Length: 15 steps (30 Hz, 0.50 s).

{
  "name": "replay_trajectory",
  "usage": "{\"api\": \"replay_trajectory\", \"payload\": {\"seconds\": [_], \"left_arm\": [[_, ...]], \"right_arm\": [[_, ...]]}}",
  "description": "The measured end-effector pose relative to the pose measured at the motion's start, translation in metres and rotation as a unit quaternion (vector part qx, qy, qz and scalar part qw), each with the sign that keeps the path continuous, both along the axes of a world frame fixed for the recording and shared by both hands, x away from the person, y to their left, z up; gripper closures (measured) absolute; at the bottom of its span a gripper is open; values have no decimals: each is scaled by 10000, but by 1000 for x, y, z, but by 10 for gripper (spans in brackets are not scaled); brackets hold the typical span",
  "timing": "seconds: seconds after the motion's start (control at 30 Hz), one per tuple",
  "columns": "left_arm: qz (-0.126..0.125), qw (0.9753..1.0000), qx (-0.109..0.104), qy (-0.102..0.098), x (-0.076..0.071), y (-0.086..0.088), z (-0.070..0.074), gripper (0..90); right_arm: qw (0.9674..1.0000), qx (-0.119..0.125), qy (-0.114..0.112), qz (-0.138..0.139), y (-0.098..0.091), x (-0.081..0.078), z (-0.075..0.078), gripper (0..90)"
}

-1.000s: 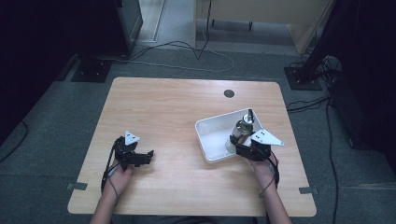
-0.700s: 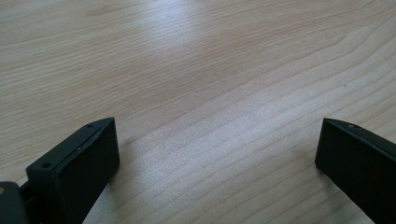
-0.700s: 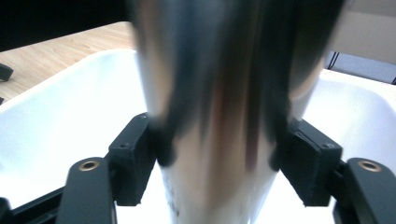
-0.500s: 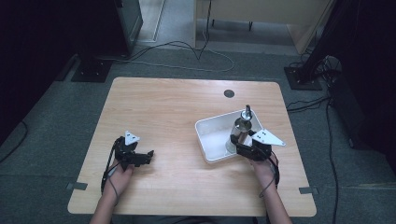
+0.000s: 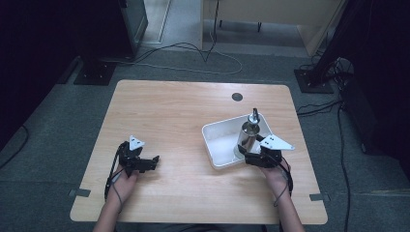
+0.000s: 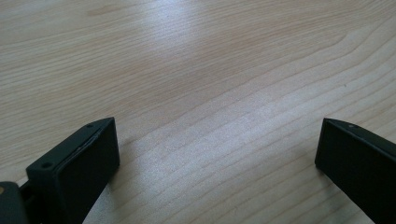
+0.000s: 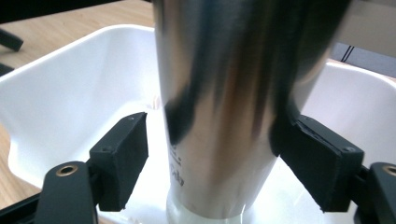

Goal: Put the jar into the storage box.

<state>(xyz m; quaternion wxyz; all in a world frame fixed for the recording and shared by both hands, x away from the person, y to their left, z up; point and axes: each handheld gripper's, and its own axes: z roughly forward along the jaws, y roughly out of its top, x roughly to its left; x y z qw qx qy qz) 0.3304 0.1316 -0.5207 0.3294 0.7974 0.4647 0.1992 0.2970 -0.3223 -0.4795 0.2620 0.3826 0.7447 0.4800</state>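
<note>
A shiny steel bottle (image 5: 249, 133) with a small knobbed cap stands upright in a white tub (image 5: 217, 141) on the right of the table. In the right gripper view its steel body (image 7: 224, 107) rises between the jaws. My right gripper (image 5: 245, 156) reaches over the tub's near rim, and its jaws have just been opening. They stand open around the bottle's lower part, with a clear gap beside the left pad (image 7: 122, 156). My left gripper (image 5: 153, 162) rests low on the bare wood at the left, open (image 6: 217, 156) with nothing between its jaws.
The wooden table (image 5: 183, 111) has a round cable hole (image 5: 237, 96) at the back. Cables lie on the grey floor beyond, and stand bases (image 5: 94, 72) sit at both far corners. Bare wood lies between the two grippers.
The right gripper's jaws have parted from the steel bottle, which stays standing in the tub. Neither hand has shifted, and the left gripper is unchanged.
</note>
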Motion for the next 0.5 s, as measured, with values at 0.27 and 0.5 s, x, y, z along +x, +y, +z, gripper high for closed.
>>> {"api": "replay_trajectory", "payload": {"seconds": [0.27,0.5], "left_arm": [[-3,10000,3,1,0,0,0,0],[-1,10000,1,0,0,0,0,0]], "right_arm": [[9999,-9,107,30,-4,0,-1,196],[9998,-84,130,108,-6,-1,-1,194]]}}
